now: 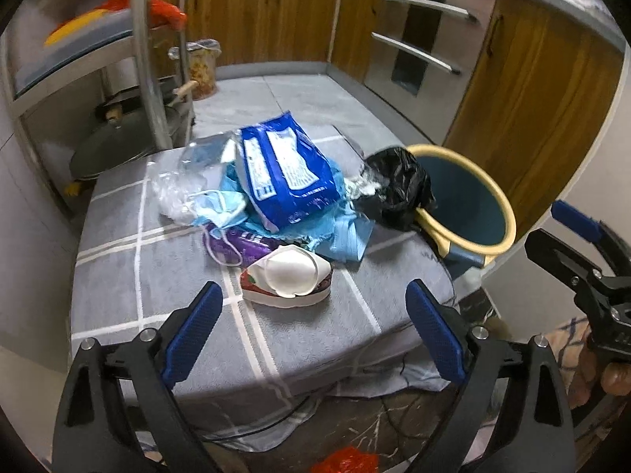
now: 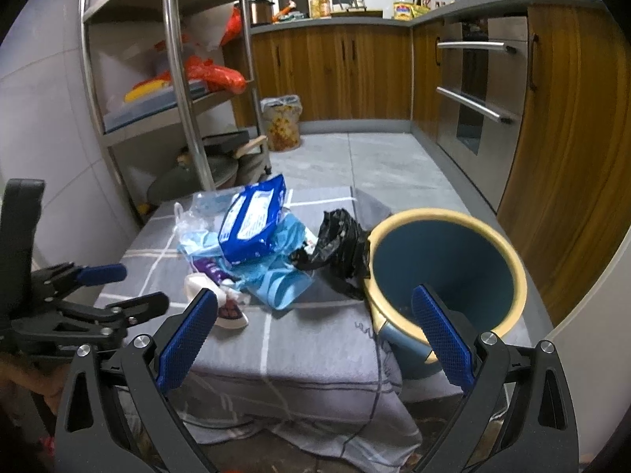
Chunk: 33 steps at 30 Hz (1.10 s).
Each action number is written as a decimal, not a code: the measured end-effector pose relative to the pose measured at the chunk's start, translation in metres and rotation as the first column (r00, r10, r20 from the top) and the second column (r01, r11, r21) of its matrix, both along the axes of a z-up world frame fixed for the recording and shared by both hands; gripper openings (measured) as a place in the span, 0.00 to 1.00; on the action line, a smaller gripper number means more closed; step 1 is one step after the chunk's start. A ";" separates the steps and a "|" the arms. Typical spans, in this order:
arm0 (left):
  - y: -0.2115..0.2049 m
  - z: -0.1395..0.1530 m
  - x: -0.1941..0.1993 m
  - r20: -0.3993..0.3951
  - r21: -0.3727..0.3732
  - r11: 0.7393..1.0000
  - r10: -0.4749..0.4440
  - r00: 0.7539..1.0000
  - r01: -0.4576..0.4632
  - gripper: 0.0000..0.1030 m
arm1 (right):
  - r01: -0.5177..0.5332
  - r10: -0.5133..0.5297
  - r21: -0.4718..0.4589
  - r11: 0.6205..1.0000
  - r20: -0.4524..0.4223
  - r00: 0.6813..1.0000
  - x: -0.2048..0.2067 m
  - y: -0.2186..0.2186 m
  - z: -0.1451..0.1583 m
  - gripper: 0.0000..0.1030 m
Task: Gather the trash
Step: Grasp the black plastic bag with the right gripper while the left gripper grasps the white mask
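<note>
Left gripper [image 1: 311, 307] and right gripper [image 2: 315, 315]: black plastic frames, blue cross-hatched finger pads [image 1: 193, 331], silver screws at pivots. Patterned sleeve, possibly, behind right gripper.

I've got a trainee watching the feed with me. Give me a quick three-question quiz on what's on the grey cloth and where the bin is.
1. True or false: the blue packet lies on top of the trash pile.
2. Which piece lies nearest the left gripper? A) black plastic bag B) white cup-shaped mask C) purple wrapper
3. Fill in: the blue bin has a ____ rim.

Key: 1 true; 2 B; 3 yellow. Both the left gripper and the right gripper are open and empty.
</note>
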State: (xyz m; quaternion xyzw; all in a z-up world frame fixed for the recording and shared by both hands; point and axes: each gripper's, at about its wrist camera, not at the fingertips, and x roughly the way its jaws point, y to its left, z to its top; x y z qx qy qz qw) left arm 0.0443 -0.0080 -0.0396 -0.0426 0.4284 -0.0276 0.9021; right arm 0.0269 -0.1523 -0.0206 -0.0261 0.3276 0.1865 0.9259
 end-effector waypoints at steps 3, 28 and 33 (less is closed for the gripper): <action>-0.001 -0.004 0.010 -0.038 0.009 0.999 -0.043 0.998 0.043 0.86 | 0.002 -0.001 0.005 1.000 -0.020 1.000 0.004 -0.002 -0.002 0.95; 0.014 -0.056 0.071 -0.228 0.128 0.894 -0.395 0.890 0.430 0.83 | -0.005 0.014 0.033 0.999 -0.270 0.963 0.129 0.004 -0.036 0.95; 0.007 -0.067 0.078 -0.253 0.140 0.875 -0.421 0.871 0.463 0.83 | -0.016 0.028 0.042 0.999 -0.309 0.950 0.158 0.013 -0.048 0.95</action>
